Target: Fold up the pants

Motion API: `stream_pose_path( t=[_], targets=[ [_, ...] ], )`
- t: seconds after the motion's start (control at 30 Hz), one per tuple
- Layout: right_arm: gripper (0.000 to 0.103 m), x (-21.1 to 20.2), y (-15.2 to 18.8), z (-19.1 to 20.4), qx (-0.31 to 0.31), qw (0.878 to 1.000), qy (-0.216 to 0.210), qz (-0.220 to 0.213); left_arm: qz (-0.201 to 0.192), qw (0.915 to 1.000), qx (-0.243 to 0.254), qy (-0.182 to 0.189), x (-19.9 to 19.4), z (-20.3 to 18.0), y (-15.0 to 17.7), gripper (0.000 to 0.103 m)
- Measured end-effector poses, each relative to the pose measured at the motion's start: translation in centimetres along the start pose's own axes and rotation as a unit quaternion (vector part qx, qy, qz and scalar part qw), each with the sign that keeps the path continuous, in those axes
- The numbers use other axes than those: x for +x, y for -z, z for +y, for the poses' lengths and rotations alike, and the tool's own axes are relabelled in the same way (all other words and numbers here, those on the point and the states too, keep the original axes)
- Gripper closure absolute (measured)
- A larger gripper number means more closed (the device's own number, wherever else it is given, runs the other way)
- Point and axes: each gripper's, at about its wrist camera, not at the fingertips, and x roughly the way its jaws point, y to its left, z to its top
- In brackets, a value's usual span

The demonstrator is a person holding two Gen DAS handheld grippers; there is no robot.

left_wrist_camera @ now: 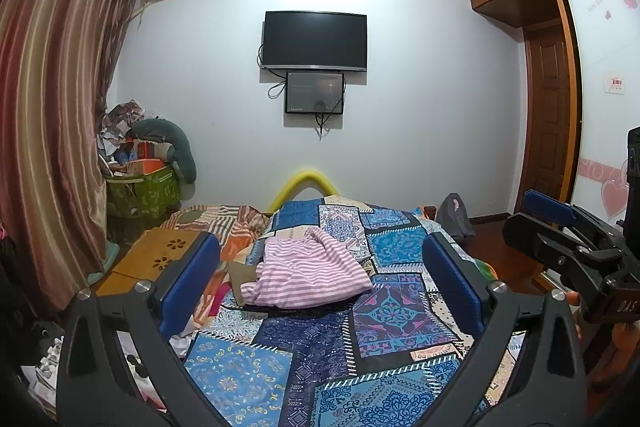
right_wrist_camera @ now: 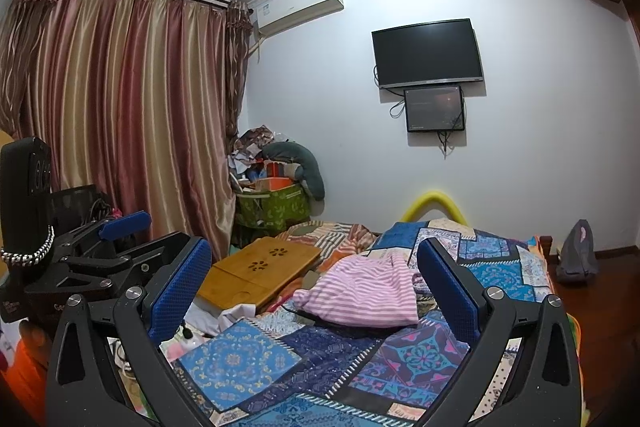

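Bedroom with a white wall, a dark television [left_wrist_camera: 315, 40] and striped curtains [right_wrist_camera: 120, 107]; a bed under a blue patchwork quilt [left_wrist_camera: 320, 355] fills the lower half of both views. Pink-and-white striped pants [left_wrist_camera: 310, 273] lie in a loose heap at centre frame on the quilt, beside a wooden lap tray [right_wrist_camera: 260, 271]. Left gripper [left_wrist_camera: 320, 287] and right gripper [right_wrist_camera: 316, 287] both hover short of the heap, fingers spread wide, holding nothing. The bundle is bunched, neither flat nor squared: judged unfolded or part-gathered. Waistband and hems cannot be identified; the mass runs roughly from lower left to upper right. Any further grasp requires finding an edge.
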Motion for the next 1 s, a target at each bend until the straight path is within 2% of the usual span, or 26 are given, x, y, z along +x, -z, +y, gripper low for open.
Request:
stream_pose_path(
  t=[1.0],
  targets=[
    [0.001,-0.62,-0.06,-0.7,0.009,1.0,-0.001,0.004,0.013,0.9997,0.002,0.019,0.49,-0.47,0.33,0.001]
  ],
)
